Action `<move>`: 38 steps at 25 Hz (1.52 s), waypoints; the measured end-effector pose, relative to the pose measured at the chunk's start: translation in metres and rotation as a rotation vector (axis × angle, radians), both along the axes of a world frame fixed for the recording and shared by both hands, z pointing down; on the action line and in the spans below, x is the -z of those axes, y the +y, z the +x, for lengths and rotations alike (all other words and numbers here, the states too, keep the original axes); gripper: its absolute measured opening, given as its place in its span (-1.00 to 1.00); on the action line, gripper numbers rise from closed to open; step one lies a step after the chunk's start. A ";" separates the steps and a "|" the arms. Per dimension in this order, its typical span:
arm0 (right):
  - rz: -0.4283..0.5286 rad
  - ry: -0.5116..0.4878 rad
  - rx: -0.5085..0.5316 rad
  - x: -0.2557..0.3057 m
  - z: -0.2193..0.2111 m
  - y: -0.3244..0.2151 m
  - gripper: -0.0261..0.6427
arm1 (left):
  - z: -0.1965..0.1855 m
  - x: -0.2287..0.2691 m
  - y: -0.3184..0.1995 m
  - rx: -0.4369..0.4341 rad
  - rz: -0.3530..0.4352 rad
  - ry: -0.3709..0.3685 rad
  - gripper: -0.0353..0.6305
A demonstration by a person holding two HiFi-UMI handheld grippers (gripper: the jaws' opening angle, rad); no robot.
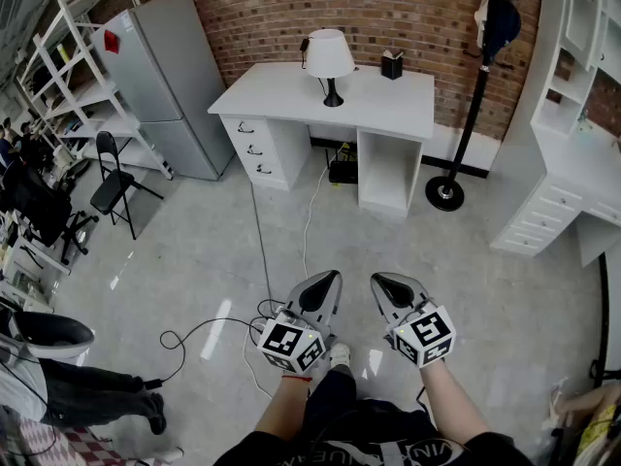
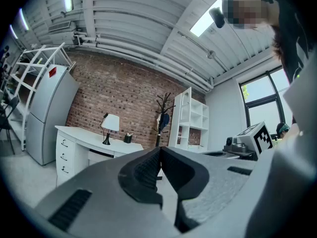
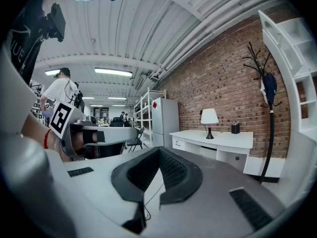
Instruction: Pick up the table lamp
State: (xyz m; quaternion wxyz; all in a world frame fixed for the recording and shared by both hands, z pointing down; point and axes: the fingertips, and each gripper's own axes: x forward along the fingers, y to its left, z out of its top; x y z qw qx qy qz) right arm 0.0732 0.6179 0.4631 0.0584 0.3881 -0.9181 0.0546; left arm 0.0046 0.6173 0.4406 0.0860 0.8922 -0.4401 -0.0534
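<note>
The grey plastic left gripper [image 1: 326, 280] and matching right gripper [image 1: 385, 282] have black ribbed pads [image 2: 143, 170]. Each bears a white cube [image 1: 291, 343] with black square markers. Behind that cube: thin red wristband [image 1: 296, 378], black clothing [image 1: 359, 440] with white lettering.

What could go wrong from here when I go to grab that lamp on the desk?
Cables trail across the floor between you and the desk, so a trip is possible. The left gripper and right gripper are both shut and empty; reaching the slim lamp like that might tip it rather than grip it. A black pen holder stands close by and could get bumped.
</note>
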 end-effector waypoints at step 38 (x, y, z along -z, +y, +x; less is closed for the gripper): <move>-0.168 -0.064 -0.105 -0.041 -0.068 -0.276 -0.91 | -0.113 -0.033 -0.269 0.053 -0.087 0.075 -0.87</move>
